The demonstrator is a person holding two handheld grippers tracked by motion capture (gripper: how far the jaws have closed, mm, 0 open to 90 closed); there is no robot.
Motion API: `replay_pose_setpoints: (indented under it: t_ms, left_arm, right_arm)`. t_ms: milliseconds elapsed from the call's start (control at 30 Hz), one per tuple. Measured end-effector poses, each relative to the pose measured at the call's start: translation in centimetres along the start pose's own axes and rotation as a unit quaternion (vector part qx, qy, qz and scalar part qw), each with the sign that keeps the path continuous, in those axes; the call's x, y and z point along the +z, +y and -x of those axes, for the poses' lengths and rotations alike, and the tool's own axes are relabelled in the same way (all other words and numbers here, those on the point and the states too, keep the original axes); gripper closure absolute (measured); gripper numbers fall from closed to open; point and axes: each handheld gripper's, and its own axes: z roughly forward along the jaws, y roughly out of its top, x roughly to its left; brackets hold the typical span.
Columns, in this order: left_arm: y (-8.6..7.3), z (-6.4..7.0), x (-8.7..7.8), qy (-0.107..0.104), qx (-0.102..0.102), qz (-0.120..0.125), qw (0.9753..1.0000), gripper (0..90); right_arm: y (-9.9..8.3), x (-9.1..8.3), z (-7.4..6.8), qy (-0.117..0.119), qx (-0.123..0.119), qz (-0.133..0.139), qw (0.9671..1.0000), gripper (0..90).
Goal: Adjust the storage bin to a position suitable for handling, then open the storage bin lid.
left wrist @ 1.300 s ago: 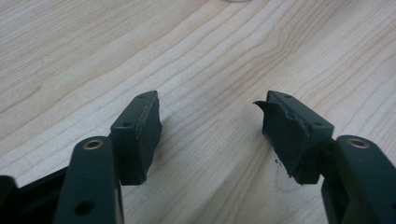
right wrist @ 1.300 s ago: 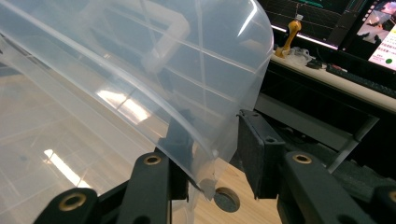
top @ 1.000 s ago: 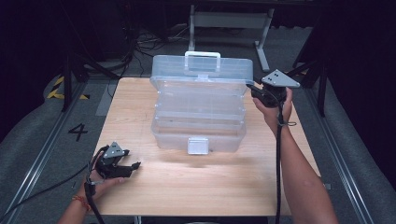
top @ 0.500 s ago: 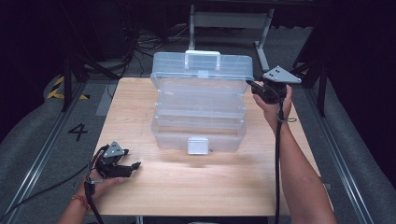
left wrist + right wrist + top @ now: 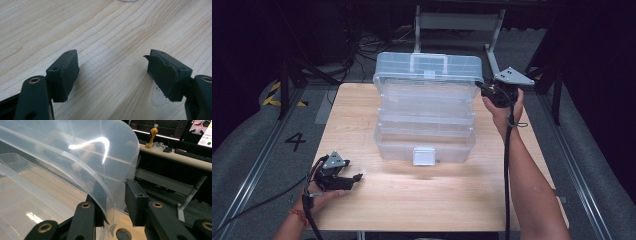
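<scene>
Dark studio floor and cable runs ring the pale wooden counter (image 5: 362,105), and at its middle stands the clear plastic tiered storage box (image 5: 426,112), its stepped trays fanned open, white latch facing the near edge. Over on the far right, the right hand-held gripper (image 5: 484,90) has its jaws straddling the edge of the box's clear domed lid (image 5: 82,157): one pad sits inside the curved wall, the other just outside it, with a sliver of gap remaining on the outer side, so it reads as narrowed around the lid without a firm pinch. Compared with a second ago, that lid section has swung higher and further toward the far side, the handle now riding above the trays, and the right hand has gone up with it; the box base has not shifted on the counter. My read: the opening is nearly complete, with the tiers spread and the lid close to its limit. Down at the near left, the left hand-held gripper (image 5: 347,180) rests on the counter in the same spot as before, jaws spread wide with nothing between them, bare wood grain showing past its pads (image 5: 66,72).
</scene>
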Motion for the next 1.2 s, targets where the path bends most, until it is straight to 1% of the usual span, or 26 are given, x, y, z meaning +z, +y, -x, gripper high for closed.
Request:
replay_pose_setpoints:
  t_ms: [33,67,133,167,267,333,367,400,500,667,767,800,900,1000,1067,1200]
  left_arm:
    - [0.0,0.1,0.0,-0.004,-0.004,0.000,1.0000,25.9]
    - [0.0,0.0,0.0,0.000,0.000,0.000,1.0000,25.8]
    - [0.0,0.0,0.0,0.000,0.000,0.000,1.0000,25.9]
    - [0.0,0.0,0.0,-0.004,-0.004,0.000,1.0000,25.8]
    - [0.0,0.1,0.0,-0.004,-0.004,0.000,1.0000,25.8]
    - [0.0,0.0,0.0,-0.005,-0.004,0.000,1.0000,25.8]
    - [0.0,0.0,0.0,-0.005,-0.004,0.000,1.0000,25.8]
    - [0.0,0.0,0.0,-0.006,-0.004,0.000,1.0000,25.8]
    - [0.0,0.0,0.0,-0.005,-0.004,0.000,1.0000,25.8]
    - [0.0,0.0,0.0,-0.006,-0.004,0.001,1.0000,25.8]
    - [0.0,0.0,0.0,-0.007,-0.005,0.000,1.0000,25.8]
    - [0.0,0.1,0.1,-0.007,-0.009,0.001,0.9999,25.8]
    - [0.0,0.0,0.1,-0.005,-0.007,0.001,1.0000,25.6]
    - [0.0,0.0,0.1,-0.004,-0.007,0.001,1.0000,25.6]
    - [0.0,0.0,0.1,-0.006,-0.007,0.000,1.0000,25.6]
    - [0.0,0.0,0.1,-0.004,-0.006,0.000,1.0000,25.6]
  right_arm:
    - [0.0,0.0,0.0,0.000,0.000,0.000,1.0000,70.5]
    - [0.1,0.0,0.0,0.001,0.002,-0.002,1.0000,70.4]
    - [0.1,0.1,0.1,0.001,0.003,-0.001,1.0000,70.1]
    - [0.2,0.1,0.0,-0.002,0.006,0.001,1.0000,69.5]
    - [0.6,0.2,-0.2,-0.012,-0.007,0.004,0.9999,68.4]
    - [0.7,0.3,-0.2,-0.016,-0.009,0.002,0.9998,69.6]
    - [0.8,0.3,-0.3,-0.023,-0.019,-0.001,0.9996,69.9]
    - [0.8,0.3,-0.3,-0.024,-0.019,-0.002,0.9995,70.0]
    - [1.0,0.5,-0.1,-0.025,-0.011,-0.004,0.9996,70.6]
    - [1.1,0.9,0.0,-0.030,-0.008,-0.002,0.9995,71.2]
    - [1.3,1.2,0.2,-0.030,-0.007,-0.005,0.9995,71.3]
    - [1.4,1.3,0.3,-0.030,-0.007,-0.006,0.9995,71.4]
    - [1.6,1.6,0.4,-0.036,-0.013,-0.008,0.9992,72.5]
    - [1.7,1.8,0.5,-0.043,-0.025,-0.012,0.9987,72.9]
    - [1.8,1.9,0.5,-0.042,-0.024,-0.011,0.9988,73.1]
    - [1.9,2.2,0.7,-0.044,-0.029,-0.012,0.9985,73.5]
